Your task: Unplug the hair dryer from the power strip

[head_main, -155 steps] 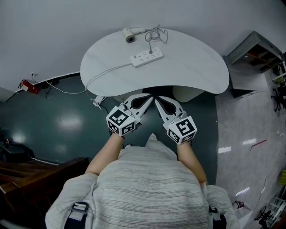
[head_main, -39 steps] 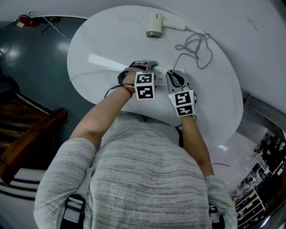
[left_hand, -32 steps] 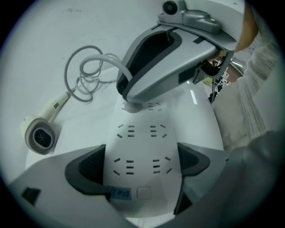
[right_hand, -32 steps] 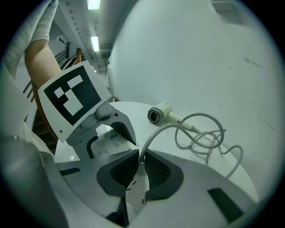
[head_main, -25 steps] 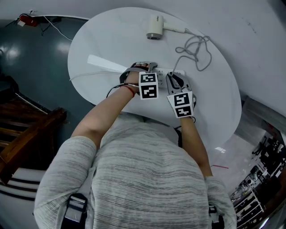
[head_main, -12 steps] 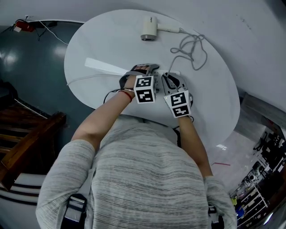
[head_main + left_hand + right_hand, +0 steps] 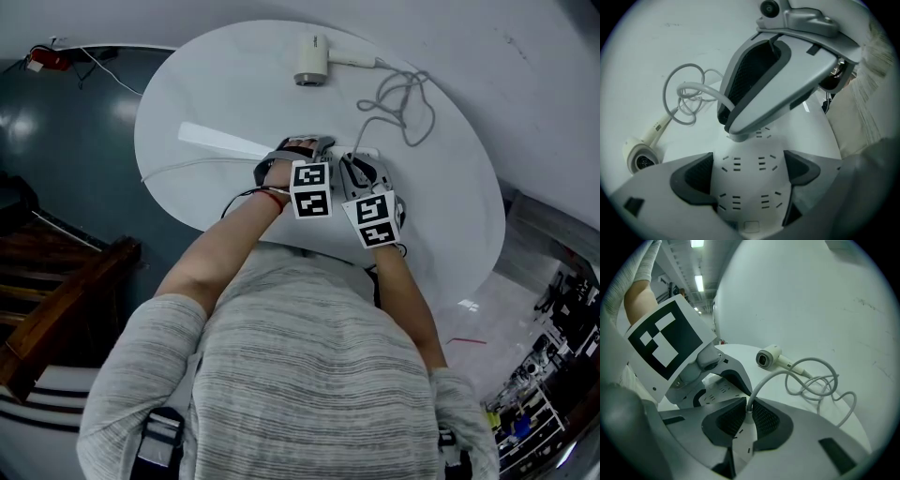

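Currently the white hair dryer (image 7: 312,61) lies on its side on the white table (image 7: 206,94), well beyond the power strip (image 7: 745,201), with its pale cord (image 7: 403,98) looped loosely between them. Its plug (image 7: 739,136) sits in the strip's far end, pinched narrowly by the right gripper (image 7: 749,405). The left gripper (image 7: 747,172), spread wide, clamps the strip's long sides.

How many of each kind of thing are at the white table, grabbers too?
hair dryer, with its plug: 1
power strip: 1
grippers: 2, the left gripper and the right gripper
Total: 4
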`<state>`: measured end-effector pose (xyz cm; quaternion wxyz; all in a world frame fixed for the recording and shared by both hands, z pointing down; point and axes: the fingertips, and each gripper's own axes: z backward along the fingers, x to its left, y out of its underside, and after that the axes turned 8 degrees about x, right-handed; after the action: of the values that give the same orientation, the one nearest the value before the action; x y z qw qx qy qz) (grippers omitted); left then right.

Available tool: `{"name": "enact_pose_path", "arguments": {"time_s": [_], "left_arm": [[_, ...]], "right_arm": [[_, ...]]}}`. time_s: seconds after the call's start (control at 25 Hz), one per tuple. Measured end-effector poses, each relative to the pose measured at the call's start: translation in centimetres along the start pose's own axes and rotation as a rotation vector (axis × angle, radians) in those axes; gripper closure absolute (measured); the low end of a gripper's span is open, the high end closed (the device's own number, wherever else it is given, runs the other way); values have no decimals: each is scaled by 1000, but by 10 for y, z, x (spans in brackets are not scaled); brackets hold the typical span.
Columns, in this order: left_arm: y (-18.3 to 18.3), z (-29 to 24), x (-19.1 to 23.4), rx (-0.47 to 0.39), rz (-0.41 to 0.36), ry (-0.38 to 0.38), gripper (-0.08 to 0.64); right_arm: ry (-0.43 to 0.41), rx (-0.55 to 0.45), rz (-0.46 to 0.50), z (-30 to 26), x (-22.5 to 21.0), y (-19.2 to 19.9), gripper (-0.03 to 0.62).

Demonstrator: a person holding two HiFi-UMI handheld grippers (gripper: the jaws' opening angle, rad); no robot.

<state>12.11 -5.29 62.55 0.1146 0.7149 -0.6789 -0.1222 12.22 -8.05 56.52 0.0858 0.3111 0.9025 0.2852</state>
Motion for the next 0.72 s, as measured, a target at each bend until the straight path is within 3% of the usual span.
{"name": "enact_pose_path", "arguments": {"time_s": [0.48,0.72], "left_arm": [[0,-2,0,17,1,11,91],[0,-3,-1,34,10,17,91]], "right_arm": [[-22,67,-53,-3,-4,-3,540],[13,67,-25,2,0,2,541]]}}
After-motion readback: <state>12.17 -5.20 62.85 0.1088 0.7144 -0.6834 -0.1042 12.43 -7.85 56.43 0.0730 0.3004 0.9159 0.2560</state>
